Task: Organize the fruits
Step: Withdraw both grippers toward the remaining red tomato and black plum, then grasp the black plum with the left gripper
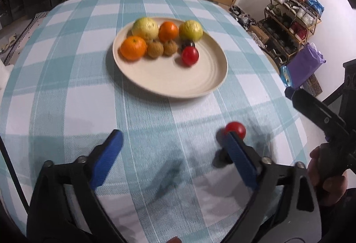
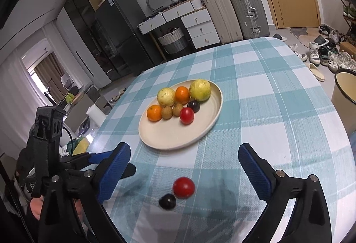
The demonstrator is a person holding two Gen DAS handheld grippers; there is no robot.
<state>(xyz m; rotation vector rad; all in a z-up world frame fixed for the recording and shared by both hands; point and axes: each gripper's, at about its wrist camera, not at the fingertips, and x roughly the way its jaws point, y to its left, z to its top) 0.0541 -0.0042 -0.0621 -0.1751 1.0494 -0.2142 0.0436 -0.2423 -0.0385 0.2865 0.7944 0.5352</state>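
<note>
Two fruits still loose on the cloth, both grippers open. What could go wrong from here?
1. The loose red tomato and dark plum look to be touching; closing the right gripper on one may knock the other rolling.
2. The left gripper hangs close by the same tomato, so the two grippers could clash.
3. The plate holds round fruit packed at its far side; a dropped fruit may nudge the plate's tomato.

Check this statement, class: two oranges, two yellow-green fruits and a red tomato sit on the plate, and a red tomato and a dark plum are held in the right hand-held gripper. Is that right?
Not quite. The right hand-held gripper is open and holds nothing; the loose red tomato and dark plum lie on the tablecloth, as the right wrist view shows. The rest about the plate stands.
</note>
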